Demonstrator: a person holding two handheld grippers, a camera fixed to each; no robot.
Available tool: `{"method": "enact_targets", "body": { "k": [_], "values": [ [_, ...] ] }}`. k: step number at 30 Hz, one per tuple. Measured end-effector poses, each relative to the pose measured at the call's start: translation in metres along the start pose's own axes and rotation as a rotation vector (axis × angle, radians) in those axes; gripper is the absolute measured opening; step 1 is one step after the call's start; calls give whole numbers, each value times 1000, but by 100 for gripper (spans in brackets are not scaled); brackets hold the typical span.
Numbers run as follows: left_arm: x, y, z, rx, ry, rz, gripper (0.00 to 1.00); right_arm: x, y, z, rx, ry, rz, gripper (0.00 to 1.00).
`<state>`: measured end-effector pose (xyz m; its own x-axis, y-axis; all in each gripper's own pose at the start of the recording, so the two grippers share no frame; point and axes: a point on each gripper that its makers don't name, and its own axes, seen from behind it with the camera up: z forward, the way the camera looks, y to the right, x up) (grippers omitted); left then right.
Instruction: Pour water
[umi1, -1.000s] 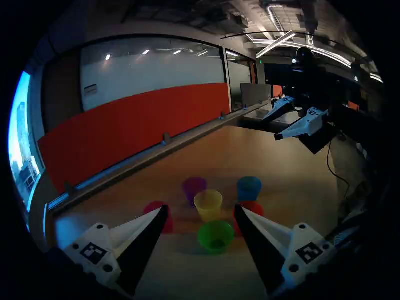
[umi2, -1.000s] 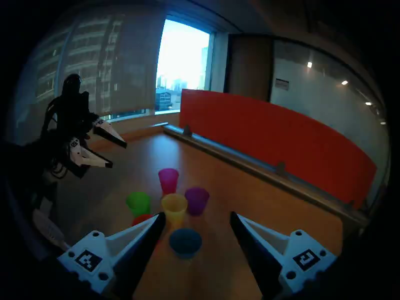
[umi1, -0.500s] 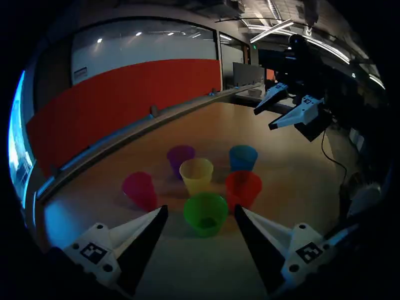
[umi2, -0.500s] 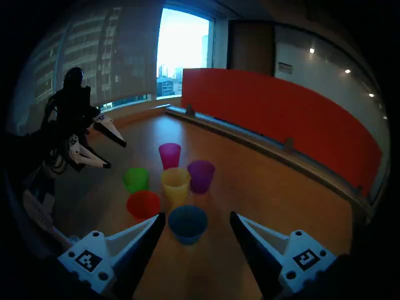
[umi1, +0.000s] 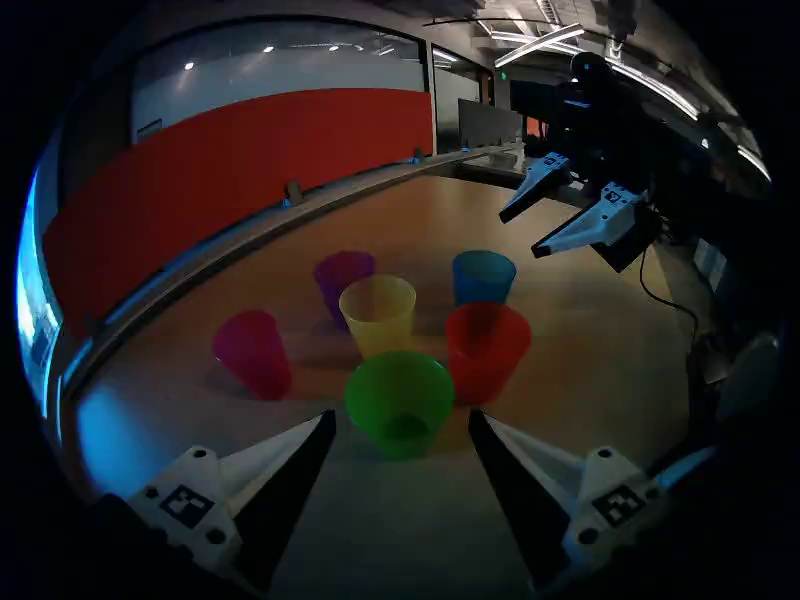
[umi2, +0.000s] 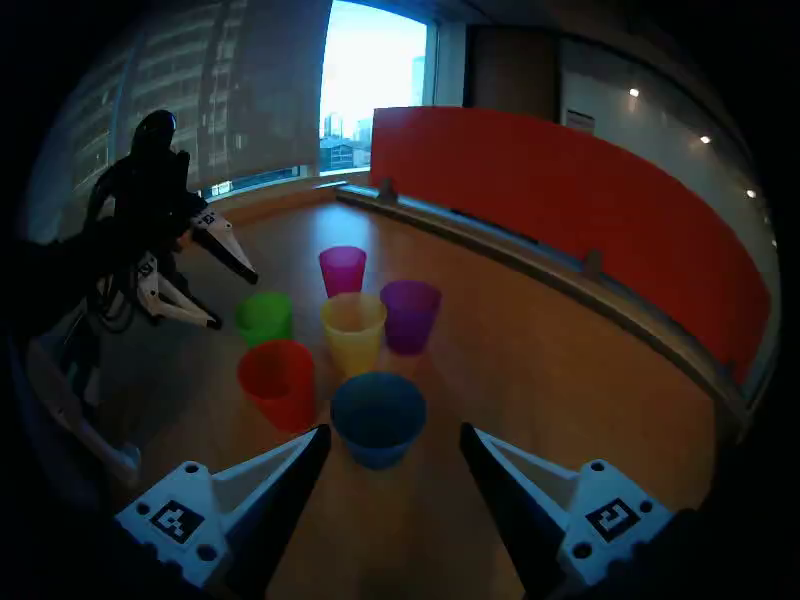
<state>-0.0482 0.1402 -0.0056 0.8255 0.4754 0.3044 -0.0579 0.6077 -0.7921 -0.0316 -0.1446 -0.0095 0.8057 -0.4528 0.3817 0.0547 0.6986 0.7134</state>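
Note:
Several plastic cups stand in a cluster on the wooden table (umi1: 580, 330). In the left gripper view the green cup (umi1: 399, 402) is nearest, just ahead of my open left gripper (umi1: 400, 425); behind it stand the red cup (umi1: 487, 348), yellow cup (umi1: 378, 313), pink cup (umi1: 252, 352), purple cup (umi1: 343, 279) and blue cup (umi1: 483, 277). In the right gripper view the blue cup (umi2: 378, 417) sits just ahead of my open right gripper (umi2: 393, 435), with the red cup (umi2: 278, 382), yellow cup (umi2: 353, 331), purple cup (umi2: 409, 314), pink cup (umi2: 342, 270) and green cup (umi2: 264, 318) beyond. Nothing is between either pair of fingers.
A red partition (umi1: 230, 160) with a rail runs along the table's far edge (umi2: 560, 190). The right gripper (umi1: 572, 208) hangs above the table's far side in the left gripper view; the left gripper (umi2: 195, 270) hangs at the left in the right gripper view. A bright window (umi2: 375, 70) stands behind.
Both grippers have moved closer to the cups and lower; the cups look larger and nearer. Both stay open.

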Motion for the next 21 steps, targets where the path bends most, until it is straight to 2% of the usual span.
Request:
{"method": "enact_targets", "body": {
  "k": [5,21],
  "values": [
    [-5,1,7,-7,-8,0,99,-9,0,10,-1,-12,-5,100],
    [-11,-7,26,-6,-19,4,99,-24,-4,44,13,-32,-14,100]
  ]
}}
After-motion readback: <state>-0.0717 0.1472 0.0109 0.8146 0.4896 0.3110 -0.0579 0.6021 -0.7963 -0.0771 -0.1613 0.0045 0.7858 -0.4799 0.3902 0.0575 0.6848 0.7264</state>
